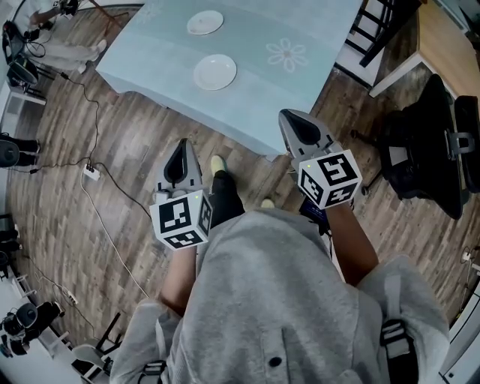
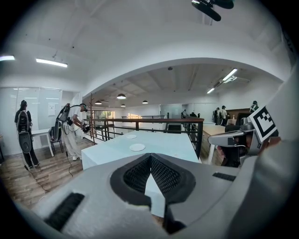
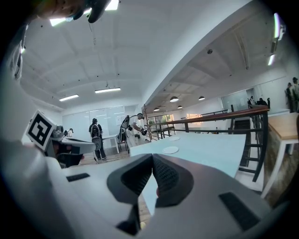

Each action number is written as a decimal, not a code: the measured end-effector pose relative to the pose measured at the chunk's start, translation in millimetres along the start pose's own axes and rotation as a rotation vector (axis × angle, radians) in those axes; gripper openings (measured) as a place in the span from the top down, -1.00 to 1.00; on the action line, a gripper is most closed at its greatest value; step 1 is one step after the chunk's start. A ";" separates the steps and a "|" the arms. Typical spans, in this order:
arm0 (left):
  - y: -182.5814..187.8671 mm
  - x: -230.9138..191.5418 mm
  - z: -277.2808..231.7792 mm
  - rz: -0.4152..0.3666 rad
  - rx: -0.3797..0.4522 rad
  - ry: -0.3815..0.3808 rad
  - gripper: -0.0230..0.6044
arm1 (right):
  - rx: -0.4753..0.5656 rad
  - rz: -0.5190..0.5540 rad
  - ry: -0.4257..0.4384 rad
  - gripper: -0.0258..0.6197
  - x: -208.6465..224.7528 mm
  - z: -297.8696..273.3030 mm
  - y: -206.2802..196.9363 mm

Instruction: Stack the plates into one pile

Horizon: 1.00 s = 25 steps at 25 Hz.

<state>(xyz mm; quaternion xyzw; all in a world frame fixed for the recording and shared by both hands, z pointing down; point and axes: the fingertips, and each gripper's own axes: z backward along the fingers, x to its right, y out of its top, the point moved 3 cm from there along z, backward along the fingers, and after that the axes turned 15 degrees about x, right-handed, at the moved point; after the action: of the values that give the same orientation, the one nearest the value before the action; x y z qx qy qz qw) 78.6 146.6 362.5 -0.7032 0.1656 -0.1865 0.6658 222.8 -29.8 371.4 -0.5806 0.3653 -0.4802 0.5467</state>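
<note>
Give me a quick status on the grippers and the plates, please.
Left gripper and right gripper shut, empty, short of the table. Near plate and far plate lie apart, unstacked. Nothing between them.

The table [image 1: 300, 90] has bare cloth on all sides of the near plate [image 1: 214, 72] and the far plate [image 1: 205, 22], which lie well apart. Its near corner juts out (open wooden floor [image 1: 150, 127] lies before it). A black chair [image 1: 427, 150] crowds the right side; a railing [image 2: 154, 120] runs beyond the table.
</note>
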 end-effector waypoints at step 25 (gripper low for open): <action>-3.1 -126.6 -166.6 0.050 -0.038 -0.147 0.87 | -0.100 0.030 -0.120 0.84 9.3 -180.4 -14.2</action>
<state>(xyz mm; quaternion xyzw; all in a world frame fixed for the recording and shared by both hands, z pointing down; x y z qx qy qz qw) -112.7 62.0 367.6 -0.7232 0.1375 -0.1146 0.6671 51.2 -88.0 376.2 -0.6294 0.3641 -0.4173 0.5452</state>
